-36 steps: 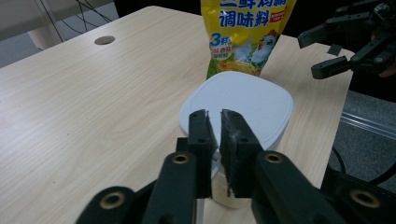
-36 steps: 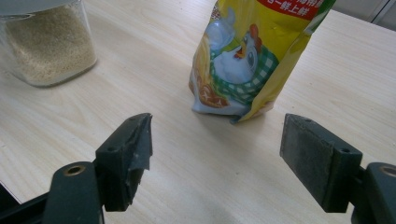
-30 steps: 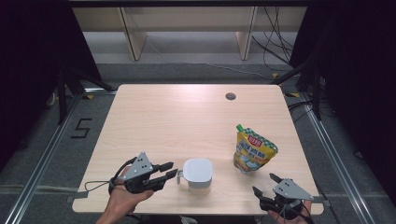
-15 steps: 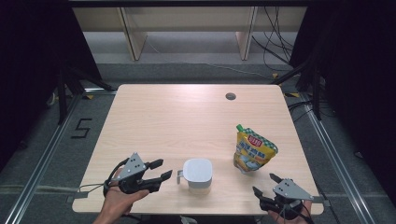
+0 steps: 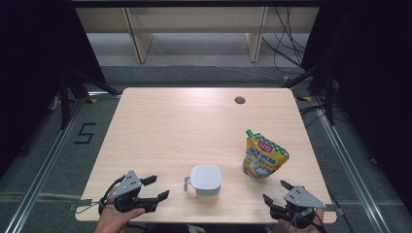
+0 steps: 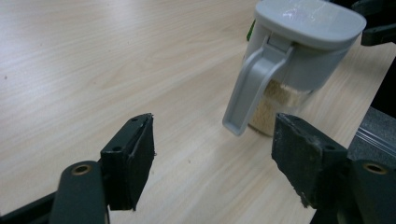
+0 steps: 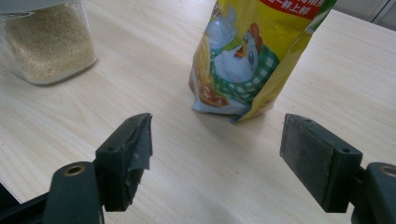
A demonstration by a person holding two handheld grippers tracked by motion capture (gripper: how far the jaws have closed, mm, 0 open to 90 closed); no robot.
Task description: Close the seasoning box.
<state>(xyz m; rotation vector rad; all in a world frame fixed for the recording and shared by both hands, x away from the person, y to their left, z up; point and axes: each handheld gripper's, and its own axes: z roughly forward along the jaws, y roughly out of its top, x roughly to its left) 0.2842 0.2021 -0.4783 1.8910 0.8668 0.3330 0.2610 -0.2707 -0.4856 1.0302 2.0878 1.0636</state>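
A clear container [image 5: 205, 177] with a grey-white lid and side handle stands near the table's front edge; it holds pale grains [image 6: 275, 100]. Left of it, my left gripper [image 5: 158, 187] is open and its jaws have just been opening, with nothing between them. In the left gripper view the handle [image 6: 247, 88] hangs just beyond the jaws of my left gripper [image 6: 212, 119], apart from them. A yellow stand-up pouch [image 5: 265, 158] with a green cap stands upright to the right. My right gripper [image 5: 275, 191] is open in front of it. In the right gripper view the pouch [image 7: 252, 51] and container [image 7: 46, 46] lie beyond the open gripper [image 7: 218, 116].
The wooden table [image 5: 194, 131] has a small round hole [image 5: 239, 100] at the back right. Shelf legs [image 5: 138, 34] and cables [image 5: 286, 43] lie on the floor behind it. A "5" marking [image 5: 85, 132] is on the floor at the left.
My left gripper has drawn back leftward and toward the near edge, away from the container's handle, and its jaws have spread apart. The right gripper, container and pouch have stayed put.
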